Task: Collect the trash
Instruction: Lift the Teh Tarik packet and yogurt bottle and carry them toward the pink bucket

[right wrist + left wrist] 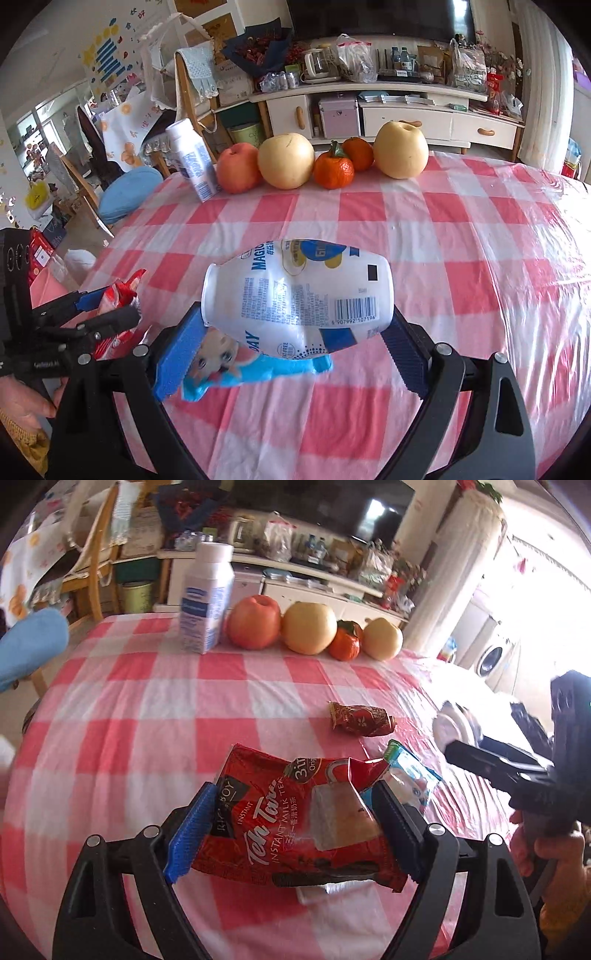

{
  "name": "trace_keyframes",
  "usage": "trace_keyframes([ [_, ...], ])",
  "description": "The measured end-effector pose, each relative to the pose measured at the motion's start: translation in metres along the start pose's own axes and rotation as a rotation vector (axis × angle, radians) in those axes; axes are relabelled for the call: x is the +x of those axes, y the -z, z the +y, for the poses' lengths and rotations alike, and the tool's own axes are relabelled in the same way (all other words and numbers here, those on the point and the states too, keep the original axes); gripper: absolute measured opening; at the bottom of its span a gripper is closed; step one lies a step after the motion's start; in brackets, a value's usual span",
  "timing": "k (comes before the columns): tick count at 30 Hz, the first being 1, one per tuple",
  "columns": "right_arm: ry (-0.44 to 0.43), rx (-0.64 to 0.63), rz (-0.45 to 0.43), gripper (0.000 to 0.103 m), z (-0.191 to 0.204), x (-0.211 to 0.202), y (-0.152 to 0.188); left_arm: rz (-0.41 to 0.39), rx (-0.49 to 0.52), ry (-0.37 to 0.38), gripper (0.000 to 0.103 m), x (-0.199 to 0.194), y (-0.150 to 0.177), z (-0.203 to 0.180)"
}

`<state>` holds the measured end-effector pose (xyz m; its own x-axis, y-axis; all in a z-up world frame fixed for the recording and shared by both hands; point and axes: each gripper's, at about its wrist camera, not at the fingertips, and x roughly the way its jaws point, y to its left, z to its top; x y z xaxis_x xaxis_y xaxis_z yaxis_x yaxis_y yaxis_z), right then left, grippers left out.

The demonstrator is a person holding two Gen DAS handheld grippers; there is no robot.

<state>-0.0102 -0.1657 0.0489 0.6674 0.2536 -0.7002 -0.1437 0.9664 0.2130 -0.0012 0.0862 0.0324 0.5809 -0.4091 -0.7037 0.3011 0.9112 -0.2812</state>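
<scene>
2 hands are full: left gripper (295, 823) fingers squeeze the red tea packet (295, 812), right gripper (295, 343) fingers squeeze the white bottle (299, 291) sideways. The red candy wrapper (360, 720) lies ahead of the left fingers.

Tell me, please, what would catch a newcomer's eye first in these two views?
Probably the red Teh Tarik milk tea packet clamped in the left gripper, and the white yogurt drink bottle held sideways in the right gripper. Behind them, a row of fruit lines the far edge of the pink checked tablecloth.
</scene>
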Motion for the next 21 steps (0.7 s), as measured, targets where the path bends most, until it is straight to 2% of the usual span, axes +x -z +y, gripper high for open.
trace_keyframes([
  [11, -0.015, -0.034, -0.008, 0.092, 0.034, -0.031, 0.027, -0.016, -0.047, -0.025, 0.084, -0.035, 0.03, 0.018],
  [21, -0.038, -0.085, 0.011, 0.092, 0.077, -0.036, 0.04, -0.069, -0.077, -0.054, 0.084, -0.07, 0.032, 0.041],
])
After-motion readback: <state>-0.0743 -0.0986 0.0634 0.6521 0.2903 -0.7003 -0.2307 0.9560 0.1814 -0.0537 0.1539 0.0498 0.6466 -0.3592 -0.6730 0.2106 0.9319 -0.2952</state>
